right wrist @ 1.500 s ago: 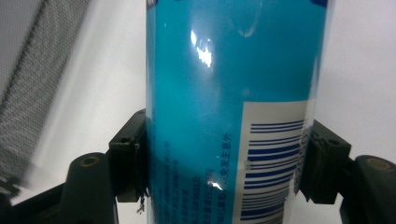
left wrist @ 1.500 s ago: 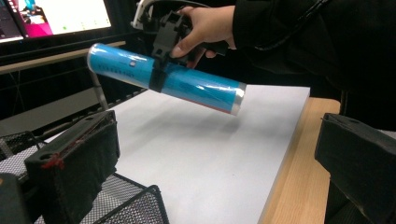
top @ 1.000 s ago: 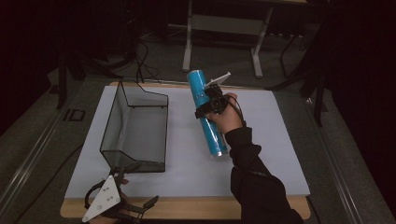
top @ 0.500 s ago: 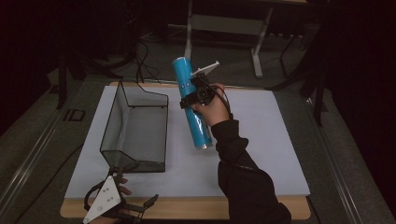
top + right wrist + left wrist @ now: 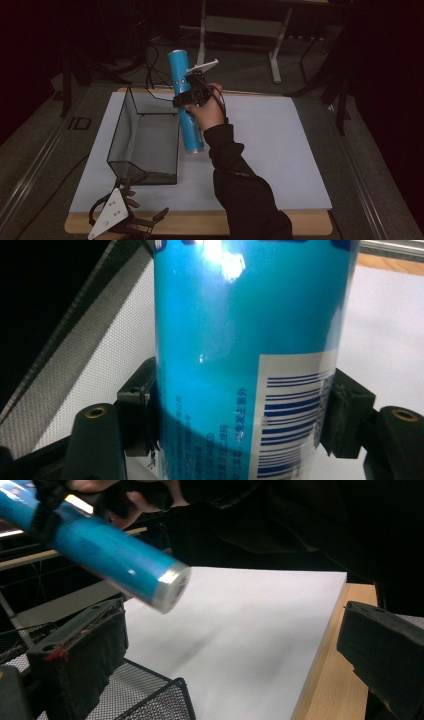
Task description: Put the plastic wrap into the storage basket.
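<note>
Left gripper (image 5: 132, 222): it sits low at the near-left edge of the table (image 5: 310, 227) with your hand behind it; in its own view the two black jaws stand wide apart with nothing between them, so it can't help if the load slips

Wire basket (image 5: 145, 137): dark mesh, open-topped, on the white sheet (image 5: 270, 145) just left of the tube; its right wall is the nearest thing to strike — if you swing the lower end leftward without more height, I'd expect it to clip that rim and shove or tip the basket

Blue tube (image 5: 185, 100): held off the table, tilted, its top leaning away from you and to the left, its silver-capped lower end hanging over the sheet just beside the basket's right wall; it is long and glossy, and a good length hangs below the grip, so a quick turn of your wrist could make it pivot in the jaws

Right gripper (image 5: 192, 95): closed across the tube's body, a pad pressing on each side by the barcode label (image 5: 295, 425) — the contact is only two narrow patches on a slick round surface, so I judge sliding or rolling out the likeliest fault, worse if you loosen your squeeze at all

Landing: should it drop from here it would probably hit the sheet on its cap, bounce and roll, perhaps off the table's edge
</note>
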`<state>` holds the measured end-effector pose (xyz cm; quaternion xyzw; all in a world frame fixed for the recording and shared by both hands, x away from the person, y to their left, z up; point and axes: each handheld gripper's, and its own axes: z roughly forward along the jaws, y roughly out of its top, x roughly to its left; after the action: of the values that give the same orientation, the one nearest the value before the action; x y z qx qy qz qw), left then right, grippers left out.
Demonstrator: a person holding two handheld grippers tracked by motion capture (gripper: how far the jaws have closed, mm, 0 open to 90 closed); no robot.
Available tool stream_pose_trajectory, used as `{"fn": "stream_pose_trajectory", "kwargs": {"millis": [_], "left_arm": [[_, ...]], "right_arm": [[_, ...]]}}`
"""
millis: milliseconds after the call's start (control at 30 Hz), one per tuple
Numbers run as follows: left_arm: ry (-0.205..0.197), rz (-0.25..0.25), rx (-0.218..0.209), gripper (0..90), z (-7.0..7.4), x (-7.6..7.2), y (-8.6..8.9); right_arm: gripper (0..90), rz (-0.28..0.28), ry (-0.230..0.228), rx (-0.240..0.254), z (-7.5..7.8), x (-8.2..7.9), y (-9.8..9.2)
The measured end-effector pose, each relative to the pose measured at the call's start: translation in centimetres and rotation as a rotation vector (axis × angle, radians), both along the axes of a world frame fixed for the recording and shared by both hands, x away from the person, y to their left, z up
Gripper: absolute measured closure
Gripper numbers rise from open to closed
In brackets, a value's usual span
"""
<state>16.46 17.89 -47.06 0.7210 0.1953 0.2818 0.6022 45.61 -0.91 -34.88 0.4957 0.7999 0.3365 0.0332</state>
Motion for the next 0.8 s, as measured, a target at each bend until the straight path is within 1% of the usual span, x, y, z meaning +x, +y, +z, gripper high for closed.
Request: {"fn": "stream_pose_trajectory", "kwargs": {"millis": [133, 200, 267, 333, 400, 467, 500, 567, 600, 633, 700, 800], "left_arm": [[-0.007, -0.001, 0.001, 0.6, 0.1, -0.1, 0.0], [-0.012, -0.002, 0.000, 0.6, 0.1, -0.1, 0.0], [-0.012, -0.005, 0.000, 0.6, 0.2, -0.2, -0.1], [-0.013, -0.007, 0.001, 0.5, 0.2, -0.3, -0.2], [-0.013, -0.011, 0.003, 0.6, 0.2, -0.3, -0.2], [-0.016, -0.012, 0.005, 0.6, 0.2, -0.3, -0.2], [-0.017, -0.010, 0.006, 0.5, 0.2, -0.3, -0.2], [-0.015, -0.012, -0.001, 0.6, 0.2, -0.4, -0.3], [-0.016, -0.013, -0.005, 0.6, 0.3, -0.4, -0.3], [-0.016, -0.015, -0.003, 0.6, 0.3, -0.4, -0.4], [-0.014, -0.019, 0.005, 0.6, 0.2, -0.4, -0.4], [-0.016, -0.020, 0.000, 0.6, 0.2, -0.4, -0.4]], "right_arm": [[31.6, -0.006, -0.003, 0.032, -0.1, -0.1, 1.4], [31.7, -0.012, 0.015, 0.049, -0.3, -0.1, 2.0], [31.6, -0.020, 0.022, 0.069, -0.6, -0.2, 2.6], [31.6, -0.019, 0.024, 0.072, -1.0, -0.2, 3.2], [31.6, -0.022, 0.011, 0.063, -1.3, -0.4, 3.7], [31.7, -0.037, 0.002, 0.064, -1.8, -0.5, 4.2], [31.6, -0.047, 0.001, 0.080, -2.1, -0.5, 4.3], [31.6, -0.053, 0.013, 0.100, -2.8, -0.5, 4.7], [31.7, -0.058, 0.010, 0.101, -3.2, -0.5, 4.9], [31.7, -0.055, 0.008, 0.092, -3.5, -0.5, 5.1], [31.7, -0.054, 0.021, 0.088, -4.3, -0.5, 5.6], [31.6, -0.062, 0.048, 0.117, -5.5, -0.4, 5.8]]}}
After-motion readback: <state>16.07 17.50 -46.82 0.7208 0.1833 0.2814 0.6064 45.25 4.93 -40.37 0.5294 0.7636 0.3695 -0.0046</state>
